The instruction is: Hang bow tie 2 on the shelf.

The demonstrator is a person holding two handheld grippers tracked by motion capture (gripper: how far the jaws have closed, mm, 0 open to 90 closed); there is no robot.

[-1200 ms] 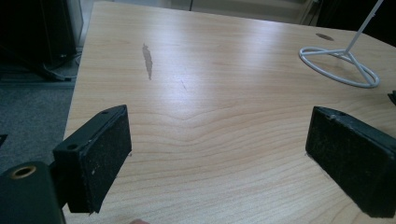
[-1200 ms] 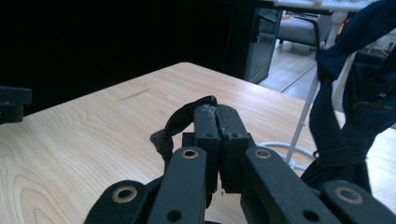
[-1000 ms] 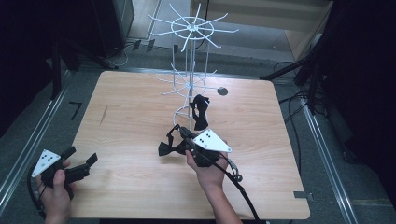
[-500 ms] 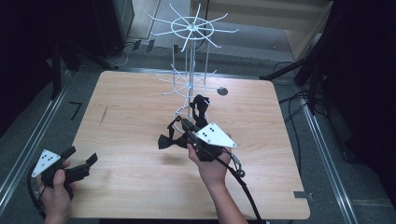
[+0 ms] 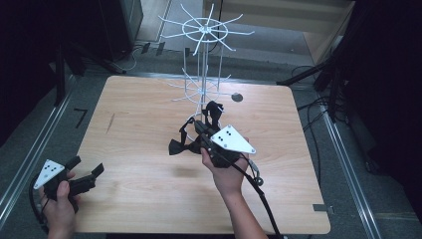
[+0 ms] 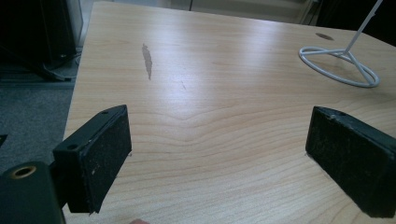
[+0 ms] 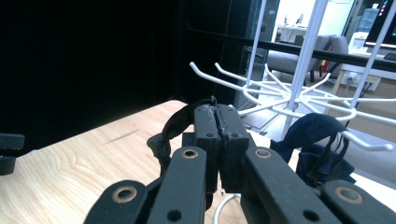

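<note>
Pinched flat between the jaws of the right gripper is a thin black strap, part of a black bow tie whose bow hangs off the gripper toward nine o'clock in the high view, clear of the table. The jaws are seen pressed together on the strap in the right gripper view, with a loop of it arching over toward the left of the pads. The bow tie's long axis is judged to run roughly from nine to three o'clock across the high view. Just beyond the jaws, toward twelve o'clock, stands the white wire rack; its lower hooks are spread just ahead of and above the pads, and a second dark bow tie is already hung there at about two o'clock from the jaws. The coming move is judged to turn on the strap loop being carried up and forward onto a free hook, so the right hand is plainly the nearer one. The left gripper is held well apart at the table's seven o'clock corner, its jaws spread wide with nothing between them. Open table is left all around the rack's ring base.
</note>
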